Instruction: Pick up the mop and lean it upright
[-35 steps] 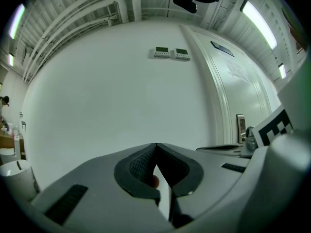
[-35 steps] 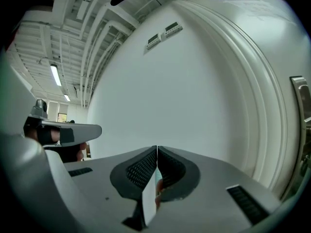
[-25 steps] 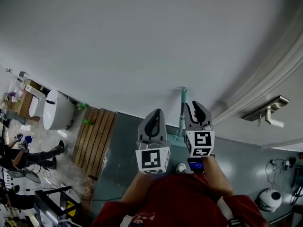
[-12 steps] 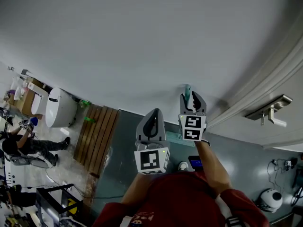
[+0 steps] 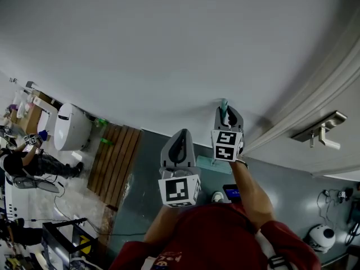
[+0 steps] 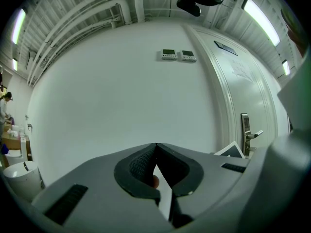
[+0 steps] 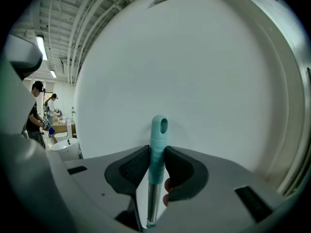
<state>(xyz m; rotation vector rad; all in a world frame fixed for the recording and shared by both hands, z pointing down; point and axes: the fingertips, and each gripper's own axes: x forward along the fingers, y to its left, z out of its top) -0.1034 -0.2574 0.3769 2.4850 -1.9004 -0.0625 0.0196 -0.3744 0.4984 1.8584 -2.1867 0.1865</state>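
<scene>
The mop, a metal pole topped with a teal plastic grip with a hanging hole [image 7: 158,130], stands upright close in front of the plain white wall [image 5: 169,49]; I cannot tell whether its tip touches the wall. The right hand-held gripper [image 7: 156,152] has the teal grip between its jaws, which are closing, and both dark ribbed pads [image 7: 133,166] lie against its sides just below the hole. The left hand-held gripper [image 6: 155,145] is beside the right one, farther from the wall, jaws together at the tips with nothing between them. Along the wall stands a white panelled door [image 6: 243,86] with a metal lever handle [image 6: 248,135].
</scene>
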